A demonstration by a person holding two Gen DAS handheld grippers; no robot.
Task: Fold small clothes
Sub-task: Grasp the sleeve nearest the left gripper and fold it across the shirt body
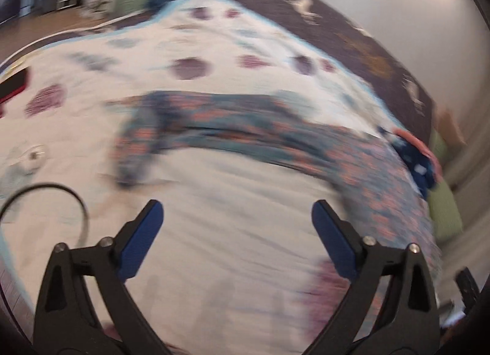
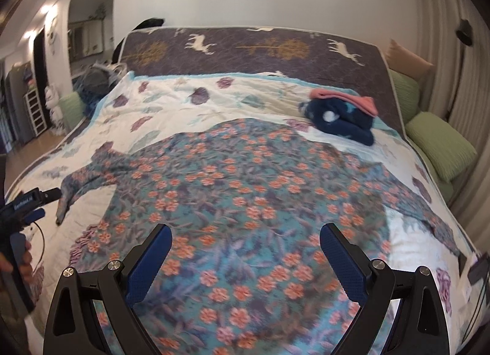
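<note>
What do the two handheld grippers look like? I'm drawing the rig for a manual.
The left gripper and right gripper each have matte black triangular arms with silver screws and textured blue pads on the fingers. A thin black looped cable runs beside the left one.

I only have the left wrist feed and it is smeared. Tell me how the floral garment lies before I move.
Observer: The floral garment lies spread flat on the quilt, one sleeve stretched toward the left gripper.
Operator: Report the right gripper.
Observer: The right gripper is open above the garment's near end, holding nothing.
Operator: Name what is piled at the far side.
Observer: A navy spotted item with a pink piece on top.
</note>
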